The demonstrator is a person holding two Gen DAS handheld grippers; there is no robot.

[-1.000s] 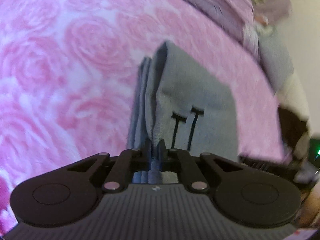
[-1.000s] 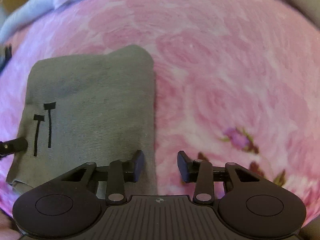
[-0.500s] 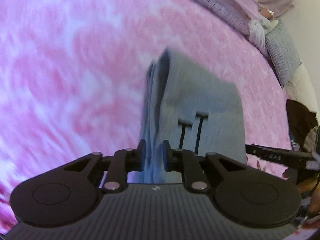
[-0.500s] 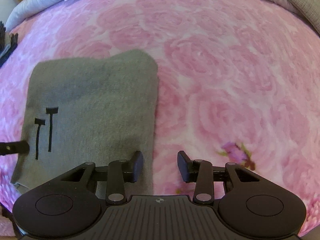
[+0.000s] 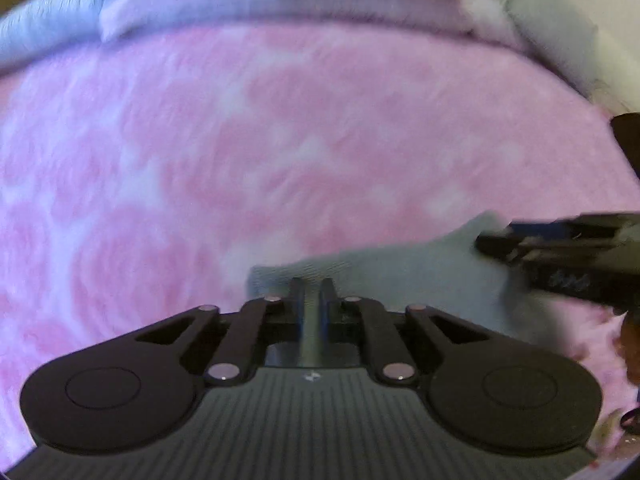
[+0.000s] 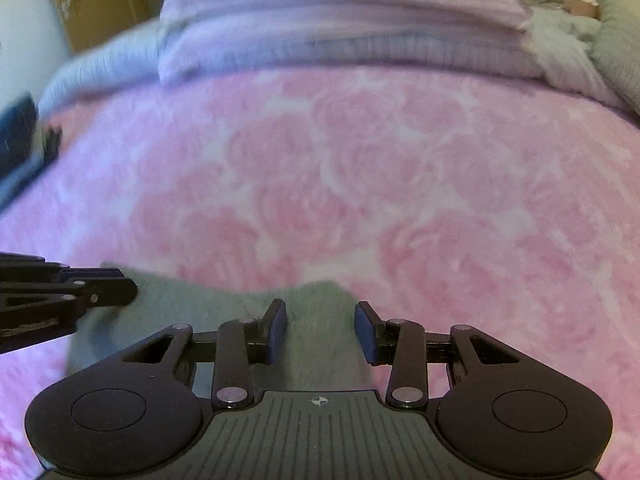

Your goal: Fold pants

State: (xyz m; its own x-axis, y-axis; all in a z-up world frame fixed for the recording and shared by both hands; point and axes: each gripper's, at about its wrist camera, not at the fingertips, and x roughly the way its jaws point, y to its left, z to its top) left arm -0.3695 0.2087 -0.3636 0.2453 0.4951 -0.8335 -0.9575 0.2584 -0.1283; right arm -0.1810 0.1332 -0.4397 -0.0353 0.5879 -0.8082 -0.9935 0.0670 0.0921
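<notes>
Nearest the cameras, the folded grey knit pants (image 6: 320, 340) lie flat on the pink rose-patterned fleece blanket (image 6: 360, 184). Soft, light and limp, they would sag if lifted, so a corner or folded edge taken through all layers is the best hold. The right gripper (image 6: 320, 332) hovers over their far edge, jaws wide and empty. The left gripper (image 5: 312, 300) has its jaws narrow; blur leaves it unclear whether cloth sits between them. Farther off, lilac bedding (image 6: 340, 32) smears.
</notes>
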